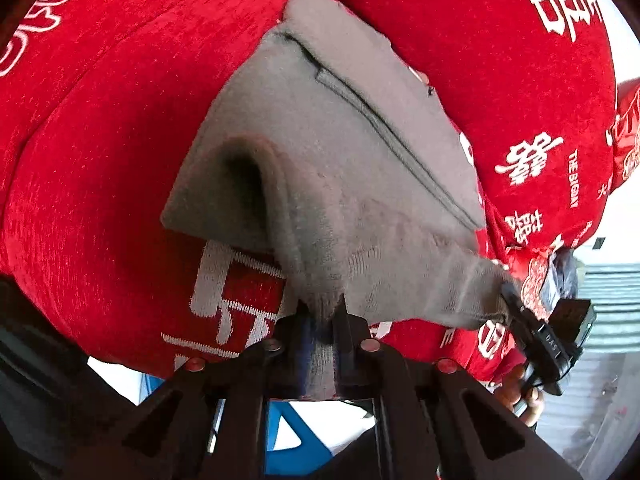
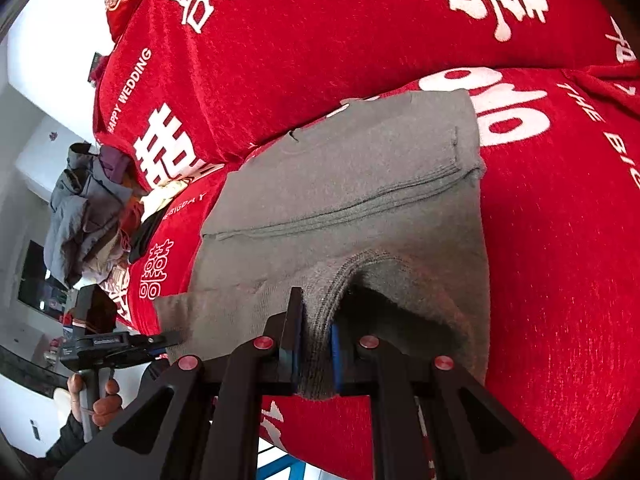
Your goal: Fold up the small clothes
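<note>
Left wrist view: left tongs [image 1: 323, 322] pinch a bunched near edge of the grey garment [image 1: 340, 152]; a raised fold opens like a tunnel just left of the grip. Right tongs [image 1: 510, 298] show at the far right, clamped on the garment's corner, with a hand [image 1: 520, 394] on the handle.

Right wrist view: right tongs [image 2: 316, 334] pinch a gathered ribbed edge. Left tongs [image 2: 170, 338] sit at lower left, gripping the other corner. Only this view shows a heap of clothes [image 2: 86, 208] far left.

The garment lies flat on the red bedspread [image 2: 320, 40] with white lettering, stretched between both tongs. No containers visible.
</note>
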Motion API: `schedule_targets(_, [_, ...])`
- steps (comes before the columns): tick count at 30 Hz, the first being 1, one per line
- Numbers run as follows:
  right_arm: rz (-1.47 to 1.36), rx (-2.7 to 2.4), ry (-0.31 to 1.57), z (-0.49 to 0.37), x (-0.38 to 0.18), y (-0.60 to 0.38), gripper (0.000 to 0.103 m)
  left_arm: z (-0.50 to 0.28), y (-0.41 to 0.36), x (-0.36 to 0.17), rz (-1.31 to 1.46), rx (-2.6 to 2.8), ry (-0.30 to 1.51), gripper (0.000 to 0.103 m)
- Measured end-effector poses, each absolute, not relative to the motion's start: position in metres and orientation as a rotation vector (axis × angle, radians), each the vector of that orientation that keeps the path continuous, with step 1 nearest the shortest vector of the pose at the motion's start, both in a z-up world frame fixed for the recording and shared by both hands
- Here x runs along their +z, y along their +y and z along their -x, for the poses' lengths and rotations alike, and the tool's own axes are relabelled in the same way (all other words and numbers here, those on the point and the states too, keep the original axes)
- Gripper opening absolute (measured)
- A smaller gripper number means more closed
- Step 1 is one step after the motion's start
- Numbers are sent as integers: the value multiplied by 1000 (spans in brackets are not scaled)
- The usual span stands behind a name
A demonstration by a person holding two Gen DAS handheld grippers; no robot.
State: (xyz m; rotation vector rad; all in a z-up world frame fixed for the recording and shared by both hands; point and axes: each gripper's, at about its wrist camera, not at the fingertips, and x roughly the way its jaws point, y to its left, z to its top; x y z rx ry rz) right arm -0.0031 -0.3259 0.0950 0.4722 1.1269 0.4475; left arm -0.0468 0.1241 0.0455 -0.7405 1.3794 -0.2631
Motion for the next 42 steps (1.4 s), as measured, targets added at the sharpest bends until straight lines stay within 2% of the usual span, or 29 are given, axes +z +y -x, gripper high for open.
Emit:
schedule_targets(4, [-455,445,1121,0,97,-323,12,41,131,61,755,-267,1326,9])
schedule_targets(9, [-488,465,1055,-1,120,-329,12,15,146,108,751,-287,1177,8])
schedule_targets(21, [-473,431,953,-48,161,-331,12,-70,132,155,684,-304,1072,8])
schedule_targets(31, [-489,376,987,-127,143,-329,12,-153,116,142,661,-295,1084,8])
schedule_targets(42, [-590,289,1134,-213,62,-335,12,-230,113,69,683,-202,1161,8])
